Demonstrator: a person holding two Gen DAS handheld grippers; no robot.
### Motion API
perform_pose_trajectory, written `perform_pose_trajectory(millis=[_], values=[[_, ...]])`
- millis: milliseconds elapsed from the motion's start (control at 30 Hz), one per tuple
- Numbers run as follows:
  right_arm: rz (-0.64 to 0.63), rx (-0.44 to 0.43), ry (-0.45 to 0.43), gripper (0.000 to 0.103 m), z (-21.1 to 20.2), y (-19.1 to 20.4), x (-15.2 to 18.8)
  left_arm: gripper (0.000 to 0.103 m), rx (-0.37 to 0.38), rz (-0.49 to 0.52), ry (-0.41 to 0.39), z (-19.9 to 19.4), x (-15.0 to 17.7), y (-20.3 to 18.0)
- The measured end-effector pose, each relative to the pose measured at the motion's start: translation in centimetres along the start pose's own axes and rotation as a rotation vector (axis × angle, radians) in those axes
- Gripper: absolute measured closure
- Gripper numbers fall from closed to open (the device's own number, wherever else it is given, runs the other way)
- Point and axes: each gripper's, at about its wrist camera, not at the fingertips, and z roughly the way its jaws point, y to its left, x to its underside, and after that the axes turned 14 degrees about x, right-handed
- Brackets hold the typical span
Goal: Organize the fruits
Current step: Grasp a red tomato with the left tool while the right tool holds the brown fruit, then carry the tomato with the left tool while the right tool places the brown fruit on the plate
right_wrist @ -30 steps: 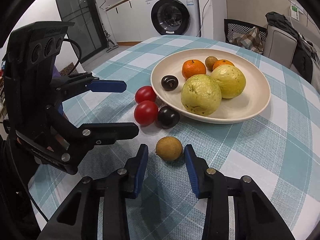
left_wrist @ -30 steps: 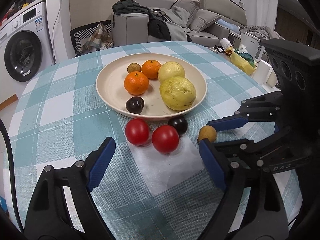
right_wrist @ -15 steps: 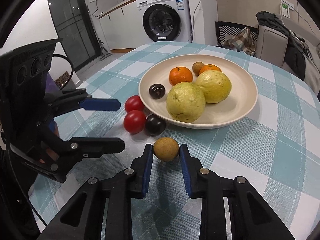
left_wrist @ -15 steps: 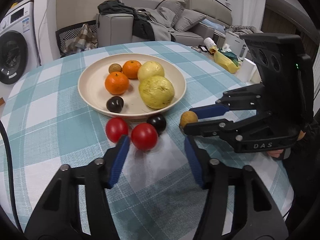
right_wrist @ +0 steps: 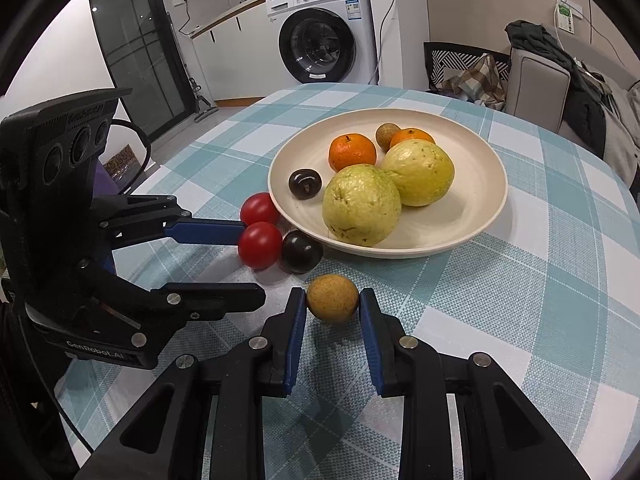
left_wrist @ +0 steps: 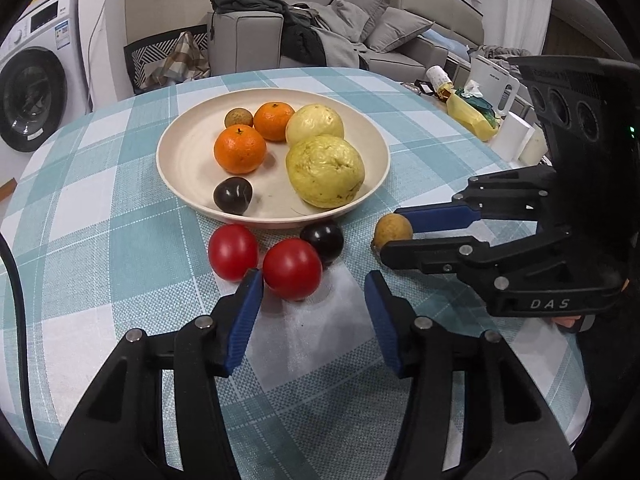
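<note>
From my left wrist camera, my right gripper [left_wrist: 394, 236] covers the near side of the small tan round fruit [left_wrist: 392, 230], so I cannot tell whether both pads touch it. The dark purple plum on the cloth [left_wrist: 322, 240] sits partly behind the nearer red tomato [left_wrist: 292, 269].

From my right wrist camera, the farther orange mandarin [right_wrist: 412, 137] shows only its top behind the yellow-green guava [right_wrist: 418, 172], and the farther red tomato [right_wrist: 259, 208] is partly cut by the cream plate's rim [right_wrist: 460, 240]. My left gripper [right_wrist: 250, 264] has its lower pad turned away. The washing machine's label [right_wrist: 352, 6] is too small to read.
</note>
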Motion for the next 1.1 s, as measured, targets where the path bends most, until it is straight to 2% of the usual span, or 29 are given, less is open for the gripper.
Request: perform_pose_trajectory(millis=[100,200,333,667,1100], values=[[0.0,0.0,0.001,0.075,0.0,0.0,0.0,0.054,0.002,-0.018,-0.003,0.2,-0.2,0.3],[-0.003,0.001,0.002,0.075,0.1,0.1,0.0,0.06,-0.009,-0.028,-0.001,0.3,-0.3,0.5],[-0.003,0.0,0.001,0.075,0.1,0.1,0.1,0.075,-0.013,-0.055,-0.006,0.2,-0.3,1.1],[0.007,0.002,-0.007,0.075,0.0,-0.2,0.1,0.076,-0.002,-0.033,-0.031,-0.2,-0.3,0.9],[0.082,0.03,-0.089,0.075,-1.2,-1.5,-0.6,0.076,0.016,-0.019,-0.131,-2.5,-0.6,0.4]])
